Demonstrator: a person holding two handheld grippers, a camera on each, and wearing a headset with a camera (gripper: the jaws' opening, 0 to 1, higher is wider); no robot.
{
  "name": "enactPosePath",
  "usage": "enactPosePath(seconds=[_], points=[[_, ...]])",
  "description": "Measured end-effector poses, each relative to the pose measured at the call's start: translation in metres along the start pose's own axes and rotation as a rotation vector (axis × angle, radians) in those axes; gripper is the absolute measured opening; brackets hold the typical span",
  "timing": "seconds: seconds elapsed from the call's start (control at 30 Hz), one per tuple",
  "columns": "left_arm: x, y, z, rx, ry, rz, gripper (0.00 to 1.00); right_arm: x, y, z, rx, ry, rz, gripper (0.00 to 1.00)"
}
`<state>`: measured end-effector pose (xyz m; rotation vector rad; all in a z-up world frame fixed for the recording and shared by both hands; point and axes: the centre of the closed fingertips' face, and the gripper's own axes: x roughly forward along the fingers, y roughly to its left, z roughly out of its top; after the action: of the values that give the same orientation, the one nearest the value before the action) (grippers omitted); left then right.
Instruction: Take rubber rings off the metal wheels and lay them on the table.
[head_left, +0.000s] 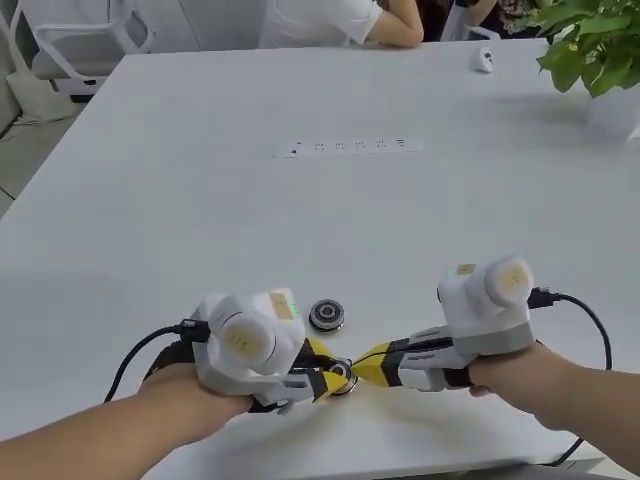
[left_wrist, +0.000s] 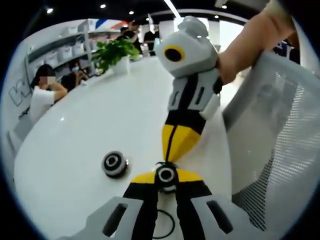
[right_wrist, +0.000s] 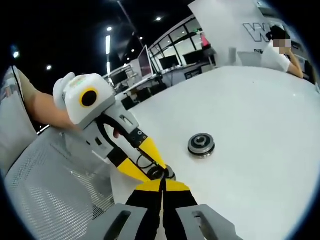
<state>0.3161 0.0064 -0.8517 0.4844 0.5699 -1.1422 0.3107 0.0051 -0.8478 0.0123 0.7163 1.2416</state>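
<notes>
The left gripper (head_left: 325, 383) is clenched on a metal wheel (left_wrist: 166, 175). The right gripper (head_left: 362, 370) has its jaws pressed together, tips touching that wheel's rim, and whether they pinch anything is unclear. A loose rubber ring (left_wrist: 162, 224) lies beneath the wheel, partly hidden. A second wheel (head_left: 327, 314) sits just beyond it. The table (head_left: 300, 220) edge is near, with open surface beyond.
</notes>
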Motion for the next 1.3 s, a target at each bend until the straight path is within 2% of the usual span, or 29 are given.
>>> enactPosePath(seconds=[0.13, 0.17, 0.2, 0.23, 0.3, 0.4, 0.63, 0.67, 0.7, 0.77, 0.83, 0.87, 0.93, 1.03, 1.13, 1.3], points=[[0.0, 0.0, 0.0, -0.001, 0.0, 0.0, 0.12, 0.001, 0.002, 0.001, -0.007, -0.001, 0.01, 0.0], [0.001, 0.0, 0.001, -0.003, -0.002, 0.005, 0.12, 0.004, 0.037, 0.016, 0.022, -0.075, 0.185, 0.0], [0.0, 0.0, -0.001, 0.006, 0.008, 0.004, 0.12, 0.003, 0.026, 0.012, 0.041, -0.041, 0.068, 0.0], [-0.001, 0.0, 0.001, -0.006, -0.004, 0.003, 0.12, 0.004, 0.026, 0.011, -0.051, -0.023, 0.068, 0.0], [-0.001, 0.0, 0.002, -0.006, -0.008, 0.006, 0.12, 0.006, 0.021, 0.01, -0.042, -0.03, 0.061, 0.0], [-0.002, -0.001, 0.002, -0.005, -0.005, 0.009, 0.12, 0.005, 0.015, -0.001, -0.038, -0.004, 0.049, 0.0], [-0.002, -0.001, 0.001, -0.003, -0.007, 0.008, 0.12, -0.001, 0.002, 0.0, -0.025, -0.006, 0.014, 0.0], [-0.002, -0.001, 0.001, -0.004, -0.008, 0.008, 0.12, -0.002, 0.0, -0.002, -0.045, -0.001, 0.006, 0.0], [-0.002, -0.001, 0.001, -0.003, -0.009, 0.007, 0.12, -0.003, -0.001, -0.006, -0.098, 0.017, 0.006, 0.0], [-0.002, 0.0, 0.0, -0.005, -0.011, 0.006, 0.12, -0.004, 0.0, -0.011, -0.123, 0.042, 0.008, 0.0], [-0.003, 0.0, 0.0, -0.006, -0.012, 0.005, 0.12, -0.002, -0.002, -0.016, -0.148, 0.061, 0.001, 0.1], [-0.002, 0.0, 0.0, -0.006, -0.013, 0.004, 0.12, -0.002, -0.002, -0.017, -0.15, 0.063, 0.001, 0.11], [-0.002, 0.0, 0.001, -0.006, -0.013, 0.003, 0.12, -0.002, -0.003, -0.017, -0.176, 0.075, -0.002, 0.13], [-0.002, 0.0, 0.0, -0.008, -0.015, 0.004, 0.12, 0.001, -0.001, -0.015, -0.192, 0.066, 0.003, 0.16], [-0.002, 0.0, 0.0, -0.008, -0.015, 0.004, 0.12, 0.007, -0.001, -0.013, -0.227, 0.069, -0.001, 0.22], [-0.002, 0.0, 0.0, -0.011, -0.018, 0.004, 0.12, 0.014, 0.001, -0.011, -0.249, 0.066, 0.0, 0.26]])
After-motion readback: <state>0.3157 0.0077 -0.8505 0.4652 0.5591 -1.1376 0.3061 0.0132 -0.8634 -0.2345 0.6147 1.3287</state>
